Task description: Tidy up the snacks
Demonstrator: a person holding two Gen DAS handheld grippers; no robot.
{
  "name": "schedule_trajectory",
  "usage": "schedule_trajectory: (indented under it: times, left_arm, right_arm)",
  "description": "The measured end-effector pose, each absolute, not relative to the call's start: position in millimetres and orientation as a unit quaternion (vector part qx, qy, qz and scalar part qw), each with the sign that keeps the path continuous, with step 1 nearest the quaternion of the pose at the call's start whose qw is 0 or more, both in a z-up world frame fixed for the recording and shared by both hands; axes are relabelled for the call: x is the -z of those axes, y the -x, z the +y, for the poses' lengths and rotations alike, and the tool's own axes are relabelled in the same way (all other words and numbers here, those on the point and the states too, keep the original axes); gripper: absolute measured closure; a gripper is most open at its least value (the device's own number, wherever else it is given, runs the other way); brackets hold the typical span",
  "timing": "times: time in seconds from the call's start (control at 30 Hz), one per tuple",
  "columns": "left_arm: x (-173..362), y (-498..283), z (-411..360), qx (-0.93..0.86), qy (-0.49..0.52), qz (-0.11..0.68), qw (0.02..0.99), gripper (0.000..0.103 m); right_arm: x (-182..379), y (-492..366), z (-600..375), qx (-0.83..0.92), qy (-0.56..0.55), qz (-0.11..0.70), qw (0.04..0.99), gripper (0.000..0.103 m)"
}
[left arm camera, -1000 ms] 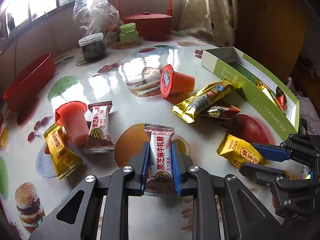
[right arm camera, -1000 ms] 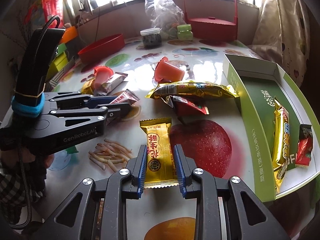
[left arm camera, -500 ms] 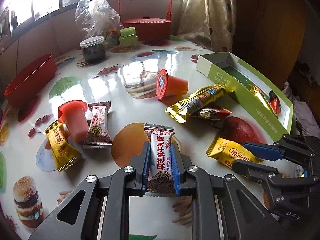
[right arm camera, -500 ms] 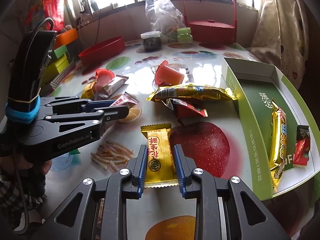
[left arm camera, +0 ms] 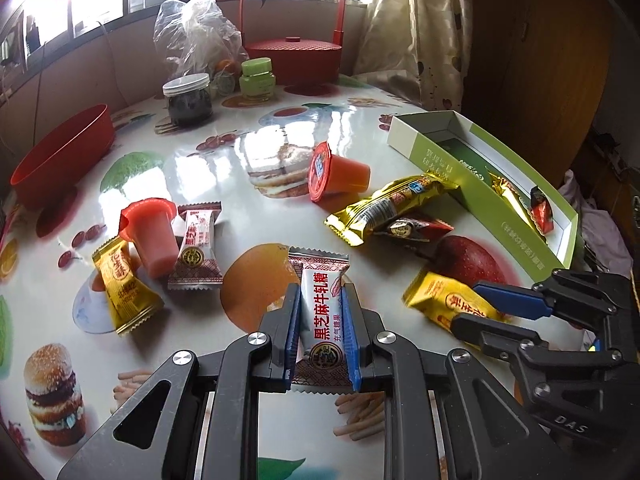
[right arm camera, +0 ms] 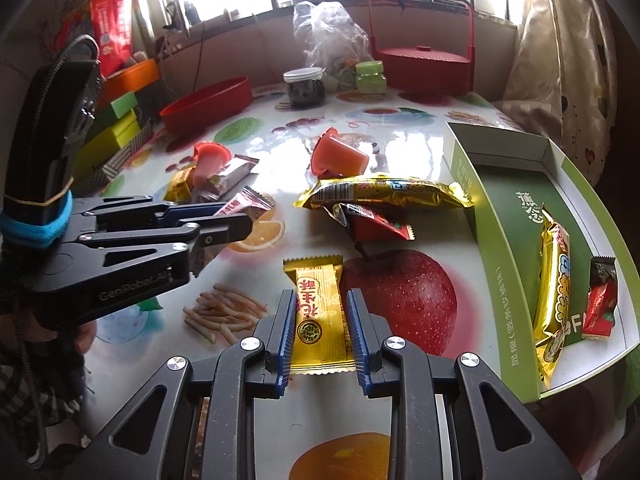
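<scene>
Left gripper is clamping a white candy packet across its narrow width, so the blue pads are biting the flat sides while the crimped ends are sticking out front and back. Right gripper is gripping a yellow candy packet the same way, pads pressing both long edges. Both packets are sitting just off or on the table; I can't tell which. Likely both are heading for the green box at the right edge, judging by what is already lying in it.

Count, working outward:
- White packets: two, one in the left grip, one lying by the left jelly cup.
- Yellow packets: two, one in the right grip, one lying at far left.
- Jelly cups: two, one standing upside down, one tipped on its side mid-table.
- Long gold bars: two, one on the table touching the box wall, one in the box.
- Red packets: two, one tucked partly under the gold bar, one in the box.

Six loose pieces are waiting on the table, two in hand, two boxed.
</scene>
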State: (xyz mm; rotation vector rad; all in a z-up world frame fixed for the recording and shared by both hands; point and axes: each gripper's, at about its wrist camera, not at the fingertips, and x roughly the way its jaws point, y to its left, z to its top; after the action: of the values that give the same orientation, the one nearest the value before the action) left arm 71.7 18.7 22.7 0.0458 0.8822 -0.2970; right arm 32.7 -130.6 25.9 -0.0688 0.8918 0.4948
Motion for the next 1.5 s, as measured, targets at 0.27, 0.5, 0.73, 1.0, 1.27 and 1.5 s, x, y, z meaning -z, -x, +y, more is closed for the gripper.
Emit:
schedule_trajectory:
  times: [0.27,0.5,0.73,1.0,1.27,1.5]
  left_arm:
    - [-19.7,-72.6,20.0,0.139,-0.021,0.431,0.891,0.083]
    - [-23.9,-71.5,17.0,0.143,-0.022,0.429,0.892,0.083]
    - [-35.3,-67.3,11.7,0.148,-0.02,0.422,0.894,0.083]
    - [-57.5,-65.4,4.7,0.155,-0.021,0.399,0.904,0.083]
    - [-69.3,-72.3,-14.6,0.171,-0.017,0.387,0.906,0.082]
    - [-76.3,-81.2,-39.6,0.196,-0.016,0.38,0.904,0.082]
  right_arm:
    - [-16.3,-42.3,-116.8,-0.236,0.051,0.435,0.867,0.07]
    - [-15.8,-43.4,-118.5,-0.231,0.052,0.432,0.87,0.081]
    - [-24.9,-39.6,-124.6,-0.238,0.038,0.418,0.876,0.082]
    - [-45.1,-33.5,-137.0,-0.243,0.019,0.391,0.888,0.082]
    - [-63.0,-34.8,-162.4,-0.215,0.004,0.372,0.903,0.082]
    - [-72.9,-40.3,-192.8,-0.176,-0.012,0.363,0.915,0.082]
